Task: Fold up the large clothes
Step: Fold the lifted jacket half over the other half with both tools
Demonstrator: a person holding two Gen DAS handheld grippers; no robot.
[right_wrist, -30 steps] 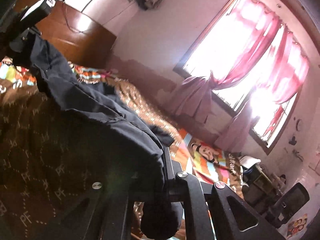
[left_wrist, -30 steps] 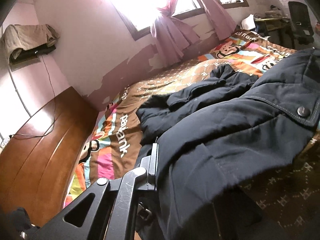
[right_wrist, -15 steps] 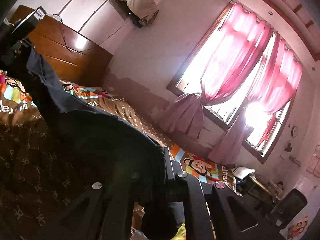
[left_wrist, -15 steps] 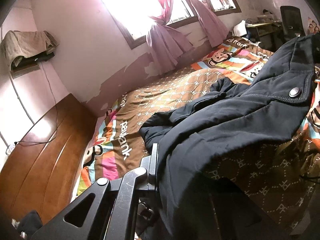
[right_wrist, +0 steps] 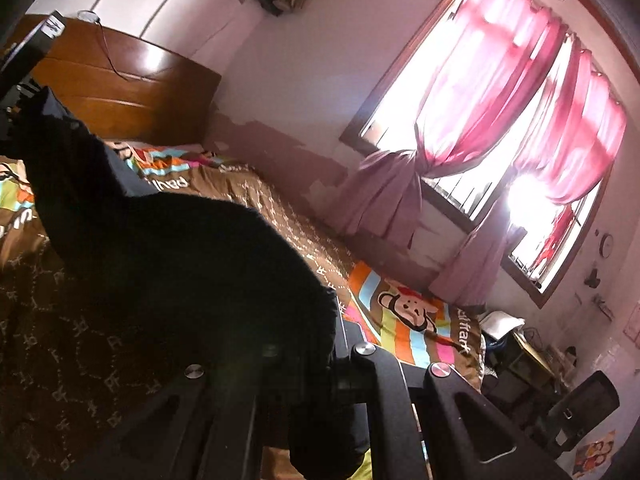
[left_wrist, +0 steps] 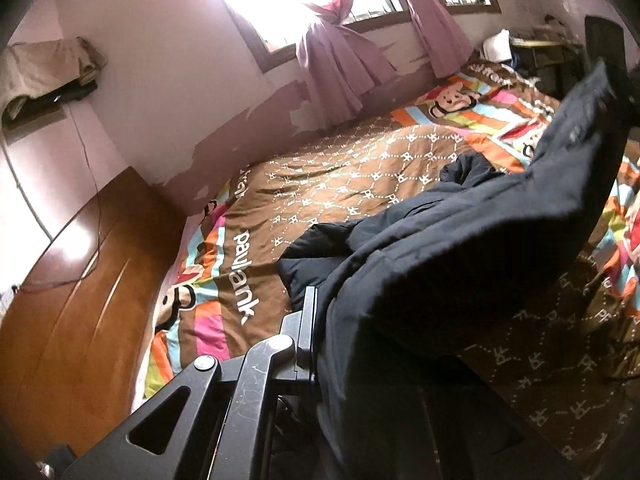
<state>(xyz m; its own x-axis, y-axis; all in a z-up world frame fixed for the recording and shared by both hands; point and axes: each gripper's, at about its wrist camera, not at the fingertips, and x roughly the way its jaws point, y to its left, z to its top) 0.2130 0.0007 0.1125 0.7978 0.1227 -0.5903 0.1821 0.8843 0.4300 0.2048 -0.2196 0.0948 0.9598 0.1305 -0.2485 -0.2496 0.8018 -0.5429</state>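
Folding had barely begun. The dark jacket [left_wrist: 460, 248] hung lifted between both grippers above the bed [left_wrist: 360, 168], its far part, toward 12 o'clock, bunched on the quilt. The left gripper [left_wrist: 320, 340] and the right gripper [right_wrist: 336, 344] each pinched an edge, jaws pressed together. No fold was visible; laying flat and folding remained.

walls [left_wrist: 160, 80]: pink, peeling | window [right_wrist: 500, 152]: glaring, pink curtains [right_wrist: 520, 92] | headboard [left_wrist: 72, 300]: wood, probably

Your left wrist view looks down along the bed [left_wrist: 360, 168] from close behind its fingers, toward the headboard [left_wrist: 80, 300] and window [left_wrist: 320, 8]. Your right wrist view faces more level from the bed's foot-side edge. Both share bed, headboard [right_wrist: 120, 80], window [right_wrist: 500, 140].
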